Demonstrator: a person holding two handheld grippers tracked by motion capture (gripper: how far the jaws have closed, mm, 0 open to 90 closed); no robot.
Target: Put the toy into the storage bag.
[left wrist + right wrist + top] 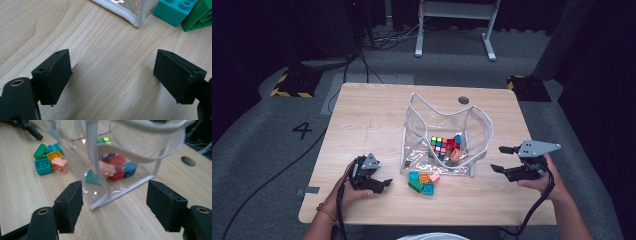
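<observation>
A clear plastic bag (447, 131) with white trim stands open at the table's middle. Inside lie a colourful puzzle cube (439, 146) and several toy bricks, among them a red one (117, 161) and a blue one (131, 168). In front of the bag sits a small cluster of bricks (423, 181): teal (43, 166), green (40, 151), orange (55, 155), pink (60, 165). My left gripper (381, 181) rests low, left of the cluster, open (112, 75) over bare wood. My right gripper (498, 158) is open to the right of the bag; the bag's corner (100, 195) lies just ahead of the jaws, untouched.
The wooden table (362, 115) has a round cable hole (463, 100) behind the bag. A white metal frame (454, 30) and cables stand on the grey floor beyond. A teal brick (175, 11) and a green one (200, 17) lie ahead of the left jaws.
</observation>
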